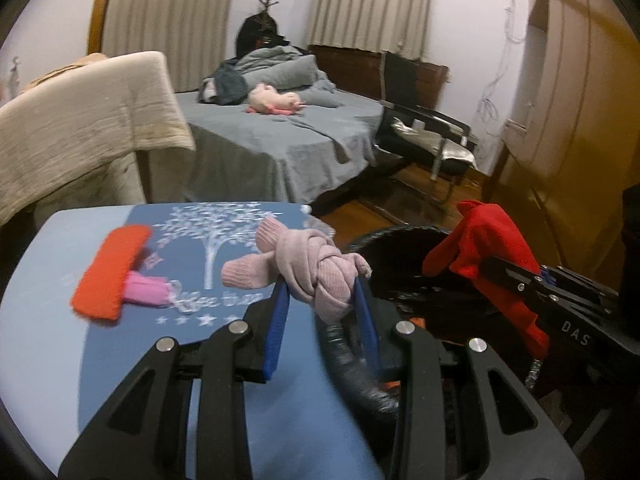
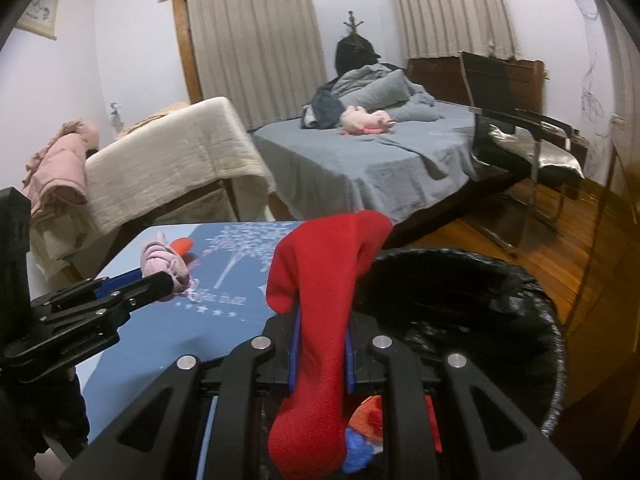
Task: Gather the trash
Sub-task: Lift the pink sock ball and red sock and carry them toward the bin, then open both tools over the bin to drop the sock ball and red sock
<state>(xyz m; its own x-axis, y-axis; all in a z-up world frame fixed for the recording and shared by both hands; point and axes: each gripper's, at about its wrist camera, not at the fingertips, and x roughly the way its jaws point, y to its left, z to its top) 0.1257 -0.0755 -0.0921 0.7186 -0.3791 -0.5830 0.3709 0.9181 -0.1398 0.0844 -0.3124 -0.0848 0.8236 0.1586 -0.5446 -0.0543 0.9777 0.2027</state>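
My left gripper is shut on a knotted pale pink sock, held above the right edge of the blue table, beside the black bin. It also shows in the right wrist view. My right gripper is shut on a red sock that hangs over the bin; the red sock also shows in the left wrist view. An orange and pink sock lies on the table at the left.
The bin holds red, orange and blue items. Behind are a grey bed with a pink plush toy, a beige covered chair, a black chair on the wooden floor, and a wardrobe at the right.
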